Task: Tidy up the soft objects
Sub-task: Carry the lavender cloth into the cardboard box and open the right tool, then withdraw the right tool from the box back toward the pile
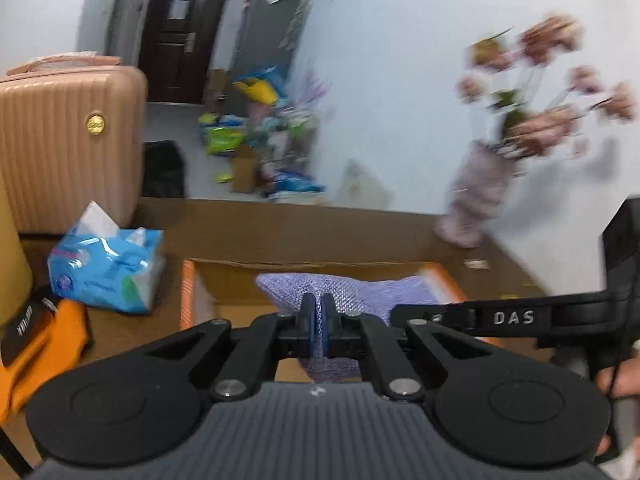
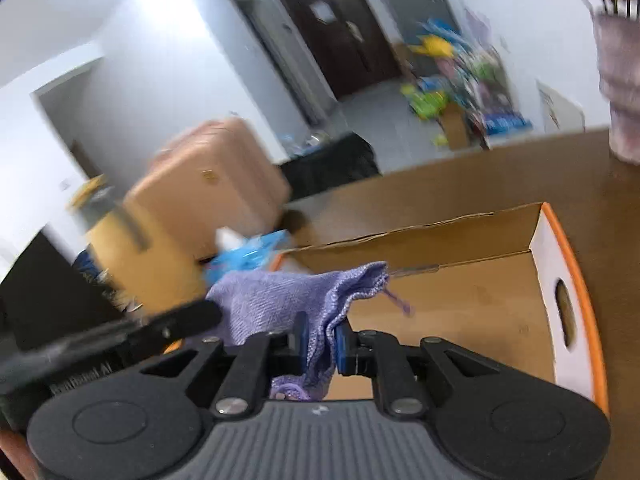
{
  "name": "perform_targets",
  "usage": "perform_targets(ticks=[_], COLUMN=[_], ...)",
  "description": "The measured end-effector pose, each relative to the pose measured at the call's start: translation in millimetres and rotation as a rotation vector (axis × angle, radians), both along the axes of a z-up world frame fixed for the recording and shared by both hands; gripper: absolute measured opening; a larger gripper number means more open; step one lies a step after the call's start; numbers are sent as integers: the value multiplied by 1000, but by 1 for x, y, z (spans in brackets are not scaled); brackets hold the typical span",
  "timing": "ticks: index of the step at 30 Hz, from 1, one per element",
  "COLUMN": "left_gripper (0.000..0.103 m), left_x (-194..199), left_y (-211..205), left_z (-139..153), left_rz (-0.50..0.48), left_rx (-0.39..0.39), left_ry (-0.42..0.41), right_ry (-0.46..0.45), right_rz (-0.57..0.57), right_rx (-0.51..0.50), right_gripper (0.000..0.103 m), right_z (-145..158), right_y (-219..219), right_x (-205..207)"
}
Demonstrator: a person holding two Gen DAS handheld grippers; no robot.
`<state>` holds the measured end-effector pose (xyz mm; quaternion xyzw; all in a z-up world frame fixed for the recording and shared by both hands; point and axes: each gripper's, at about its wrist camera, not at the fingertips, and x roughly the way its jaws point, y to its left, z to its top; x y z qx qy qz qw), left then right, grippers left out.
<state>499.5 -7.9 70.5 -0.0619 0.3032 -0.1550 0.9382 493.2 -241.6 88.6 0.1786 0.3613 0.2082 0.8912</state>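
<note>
Both grippers, left gripper (image 1: 319,312) and right gripper (image 2: 323,334), pinch purple cloth (image 2: 280,300) over cardboard box (image 2: 480,300) (tissue pack (image 1: 108,268) left, vase (image 1: 476,188) far right).

White capitals "DAS" stand on the black arm of the right gripper (image 1: 516,317) as it crosses the left wrist view. Lettering on a black tag (image 1: 25,326) lying on an orange cloth (image 1: 44,344) is too blurred to read.

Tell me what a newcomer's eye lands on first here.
The purple cloth, pinched by both tools, left tool and right tool, hangs over the open cardboard box. Next, the pink suitcase at left behind a blue tissue pack.
</note>
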Motion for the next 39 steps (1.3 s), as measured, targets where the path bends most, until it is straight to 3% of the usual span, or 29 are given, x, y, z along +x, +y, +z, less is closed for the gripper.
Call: perform_targets(ticks=[4,6,7,8,11,16,19,21,22,26,31,36,39], left_gripper=[9,24,25,28,33,44,59,86,90,94,99,103,103], left_x=[52,66,67,67,61,48,24,3,-10,-62,-133,-242,-313], left_y=[-5,-6,-3,-1,-1,3,11,20,25,42,41,43,39], left_z=[-39,-54,-58,-59,-55,-35,-11,7,16,45,71,55,37], left_rz=[40,55,53,44,29,32,46,62,74,112,124,67,53], left_rx=[119,162,159,154,184,187,193,202,197,163,161,107,122], left_ry=[20,40,31,17,-31,-28,-49,-62,-68,-121,-204,-329,-417], right_ry=[43,69,88,88,76,43,-6,-32,-45,-104,-180,-345,-447], right_rz=[1,-7,-6,-12,8,17,2,-12,-17,-74,-116,-136,-152], right_rx=[-134,-190,-224,-245,-233,-245,-292,-307,-311,-322,-304,-310,-312], right_gripper=[18,42,57,62,65,67,69,71,72,81,82,96,97], right_z=[-30,-49,-54,-59,-63,-49,-27,-11,-2,31,61,60,47], right_y=[28,40,45,48,49,39,22,9,0,-32,-54,-55,-54], right_x=[77,104,115,122,129,116,90,69,56,0,-72,-171,-242])
